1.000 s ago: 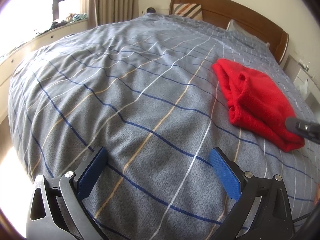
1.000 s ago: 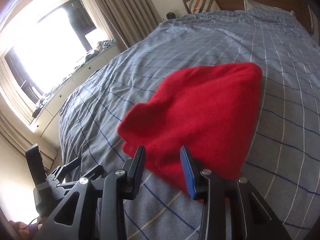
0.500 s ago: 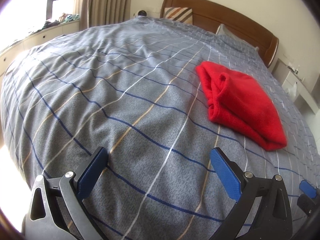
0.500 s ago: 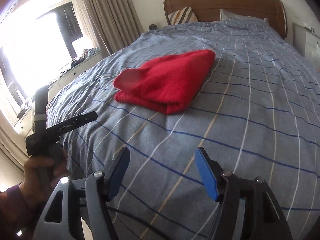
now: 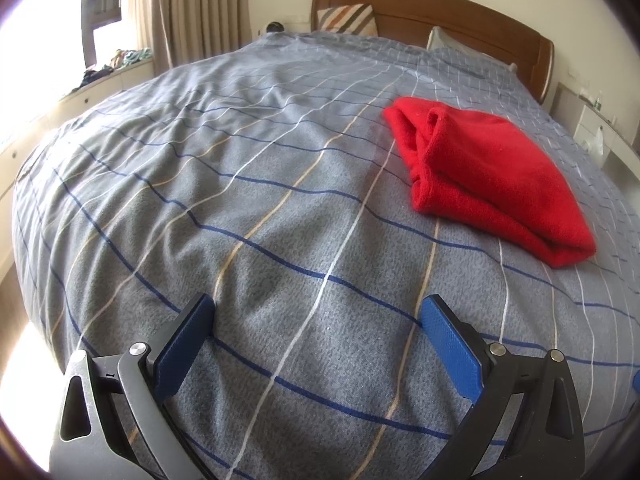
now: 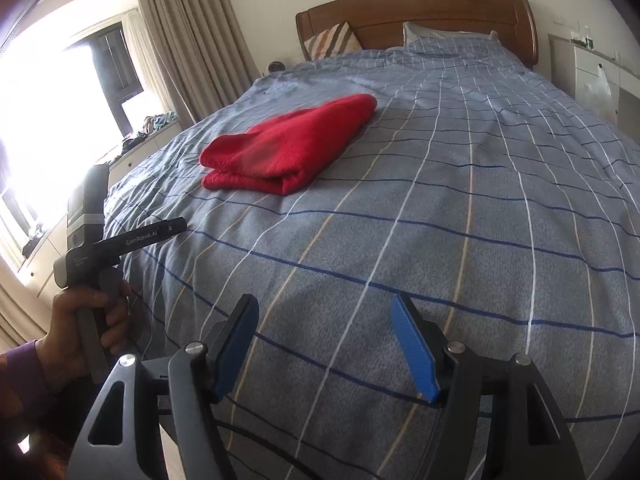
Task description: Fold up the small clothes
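One folded red garment, two empty hand-held grippers.

Left hand partly out of frame

Broad grey checked bedspread lies bare and passable before both grippers; only the folded red fleece garment rises from it, well ahead, toward the wooden headboard.

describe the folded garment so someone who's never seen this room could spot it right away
Start at the big bed with the wooden headboard, covered in a grey-blue checked duvet. On top of the duvet, about midway along the bed, lies the red garment, folded into a thick, soft bundle. It is the only bright red thing in the room, and neither gripper touches it.
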`<move>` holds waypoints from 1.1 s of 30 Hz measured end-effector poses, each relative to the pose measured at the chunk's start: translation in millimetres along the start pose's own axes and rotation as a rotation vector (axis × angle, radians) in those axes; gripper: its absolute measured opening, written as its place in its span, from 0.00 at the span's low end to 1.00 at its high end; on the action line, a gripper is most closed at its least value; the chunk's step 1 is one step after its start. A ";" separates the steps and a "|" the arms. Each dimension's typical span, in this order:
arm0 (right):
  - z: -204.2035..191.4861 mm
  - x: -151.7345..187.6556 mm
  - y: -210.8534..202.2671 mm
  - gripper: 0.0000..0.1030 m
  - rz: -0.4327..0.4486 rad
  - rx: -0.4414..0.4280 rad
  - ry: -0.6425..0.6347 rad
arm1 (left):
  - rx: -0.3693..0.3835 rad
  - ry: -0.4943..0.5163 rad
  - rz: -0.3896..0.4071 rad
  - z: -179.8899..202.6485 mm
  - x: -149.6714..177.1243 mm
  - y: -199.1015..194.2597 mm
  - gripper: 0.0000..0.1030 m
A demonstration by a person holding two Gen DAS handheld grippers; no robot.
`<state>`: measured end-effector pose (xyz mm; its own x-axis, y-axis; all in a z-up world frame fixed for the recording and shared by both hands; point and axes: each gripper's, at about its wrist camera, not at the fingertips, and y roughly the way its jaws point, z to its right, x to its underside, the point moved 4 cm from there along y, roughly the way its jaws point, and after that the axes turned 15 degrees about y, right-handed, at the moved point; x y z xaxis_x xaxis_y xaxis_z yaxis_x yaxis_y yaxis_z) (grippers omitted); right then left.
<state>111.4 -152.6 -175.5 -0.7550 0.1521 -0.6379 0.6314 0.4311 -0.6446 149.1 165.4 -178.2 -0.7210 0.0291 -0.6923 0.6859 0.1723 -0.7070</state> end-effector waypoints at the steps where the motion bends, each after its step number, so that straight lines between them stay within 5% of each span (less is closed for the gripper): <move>1: -0.6 2.1 -0.1 0.67 -0.002 -0.001 0.000 | 0.001 -0.001 0.000 -0.1 -0.1 0.0 0.99; 14: -6.0 5.9 2.5 0.67 -0.019 -0.006 -0.015 | 0.033 -0.019 0.014 -0.2 -9.2 -4.6 0.99; 22: -1.6 -39.5 16.5 0.67 -0.030 -0.003 -0.032 | 0.234 0.030 0.147 3.6 -123.9 -21.9 0.99; 25: -5.9 -86.0 30.9 0.73 -0.018 -0.037 0.023 | 0.331 0.040 0.073 13.0 -155.6 9.6 0.99; 27: -6.4 -117.4 47.1 0.74 -0.020 -0.074 0.097 | 0.334 0.054 0.000 19.6 -162.7 40.2 0.99; 33: -2.7 -176.9 134.6 0.74 -0.152 -0.158 0.309 | 0.348 0.063 -0.200 33.7 -145.0 105.8 0.99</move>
<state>329.4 -119.1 -148.3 -0.8708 0.3263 -0.3677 0.4915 0.5977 -0.6334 329.5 146.2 -157.5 -0.8407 0.0914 -0.5337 0.5161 -0.1625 -0.8409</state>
